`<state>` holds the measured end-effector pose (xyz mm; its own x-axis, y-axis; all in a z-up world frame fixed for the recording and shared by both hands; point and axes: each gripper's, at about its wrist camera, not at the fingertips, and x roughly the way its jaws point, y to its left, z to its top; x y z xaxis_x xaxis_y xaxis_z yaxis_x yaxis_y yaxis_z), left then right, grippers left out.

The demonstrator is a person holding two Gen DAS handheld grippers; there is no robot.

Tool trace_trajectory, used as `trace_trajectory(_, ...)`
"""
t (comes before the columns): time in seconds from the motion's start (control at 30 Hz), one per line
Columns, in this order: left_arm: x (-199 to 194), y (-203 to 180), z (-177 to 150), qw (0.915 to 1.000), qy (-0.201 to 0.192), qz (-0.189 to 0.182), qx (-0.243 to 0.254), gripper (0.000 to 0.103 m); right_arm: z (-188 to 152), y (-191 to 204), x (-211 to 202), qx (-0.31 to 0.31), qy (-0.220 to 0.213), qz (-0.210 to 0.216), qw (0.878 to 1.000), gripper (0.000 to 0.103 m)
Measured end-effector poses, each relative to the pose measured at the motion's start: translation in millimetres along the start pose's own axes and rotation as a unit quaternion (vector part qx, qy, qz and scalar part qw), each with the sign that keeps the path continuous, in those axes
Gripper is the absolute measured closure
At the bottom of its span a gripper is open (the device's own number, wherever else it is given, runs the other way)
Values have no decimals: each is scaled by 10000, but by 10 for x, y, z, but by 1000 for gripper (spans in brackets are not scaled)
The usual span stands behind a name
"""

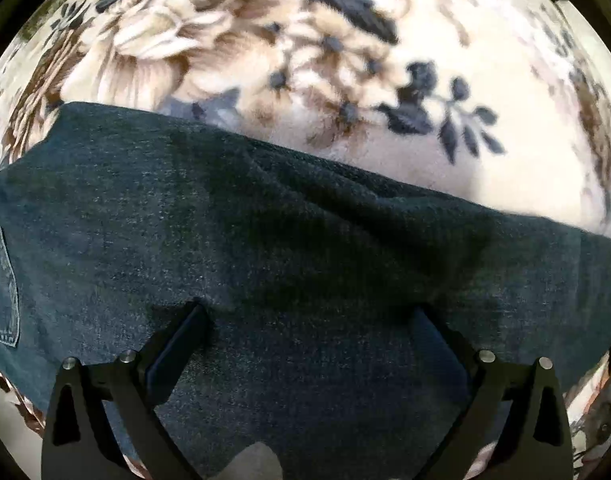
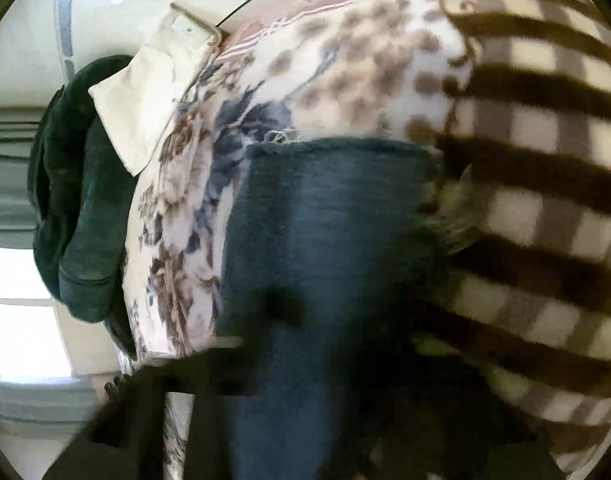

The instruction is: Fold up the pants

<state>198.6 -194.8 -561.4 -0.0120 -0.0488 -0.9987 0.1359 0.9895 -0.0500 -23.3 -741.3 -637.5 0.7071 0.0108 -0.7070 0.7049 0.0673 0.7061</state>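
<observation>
The dark blue denim pants (image 1: 265,240) lie across a floral blanket (image 1: 345,60). A back pocket with stitching (image 1: 1,280) shows at the left edge. My left gripper (image 1: 309,314) points straight down on the denim. It is open, with its fingertips (image 1: 197,316) set wide apart on the cloth. In the blurred right wrist view a pant leg (image 2: 337,208) with a frayed hem (image 2: 281,136) runs away from my right gripper (image 2: 337,336). Its dark fingers stand close together with denim between them, and it looks shut on the leg.
A brown and cream checked blanket (image 2: 545,160) lies to the right of the leg. A dark green garment (image 2: 77,220) and a cream cloth (image 2: 145,92) hang at the bed's left edge. Bright floor and window light (image 2: 21,320) lie beyond them.
</observation>
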Motion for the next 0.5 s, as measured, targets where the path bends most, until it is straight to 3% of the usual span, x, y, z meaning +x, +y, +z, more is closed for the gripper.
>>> trace_trajectory(0.1,-202,100,-20,9993,-151,-318,-132,0,-58,122,-208,-55,-177,93,9998,94)
trace_trajectory(0.23,-512,380,-69,9961,-435,-600,-485,0,-260,597,-525,-755,-299,232,9964,94)
trace_trajectory(0.5,-866,1215,-310,9872,-533,-863,-1230,0,-1452,1950,-826,-2755,-15,567,9596,94)
